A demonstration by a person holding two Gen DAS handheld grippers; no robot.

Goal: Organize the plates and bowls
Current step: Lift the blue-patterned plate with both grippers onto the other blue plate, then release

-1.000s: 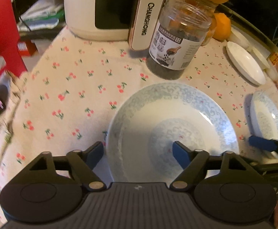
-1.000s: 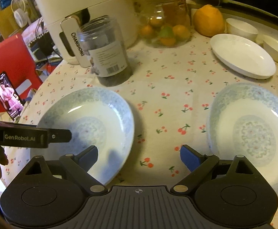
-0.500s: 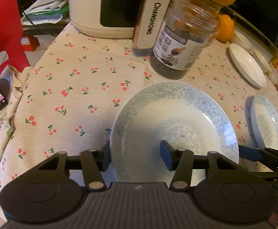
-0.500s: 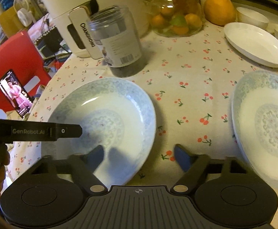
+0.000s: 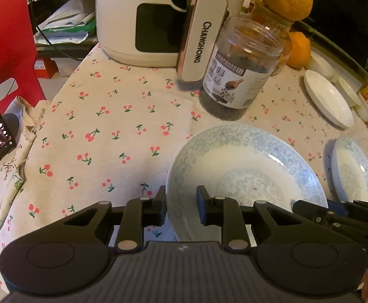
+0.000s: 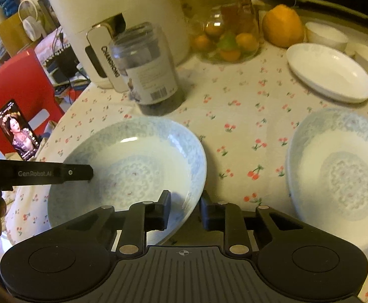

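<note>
Closing both claws [image 5: 181,208] [image 6: 185,210] onto plate [image 5: 247,166] rim.

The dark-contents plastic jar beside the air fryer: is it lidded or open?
Open. The jar shows a bare threaded rim with no lid on it; dark contents sit low inside.

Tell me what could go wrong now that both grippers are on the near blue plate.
1. The left gripper and right gripper have just been closing on opposite edges of one blue plate; each bites only a thin rim, so uneven lifting could twist it loose.
2. The jar stands just behind the plate; swinging back could topple it.
3. The second blue plate lies close to the right; a low carry could clip its rim.
</note>
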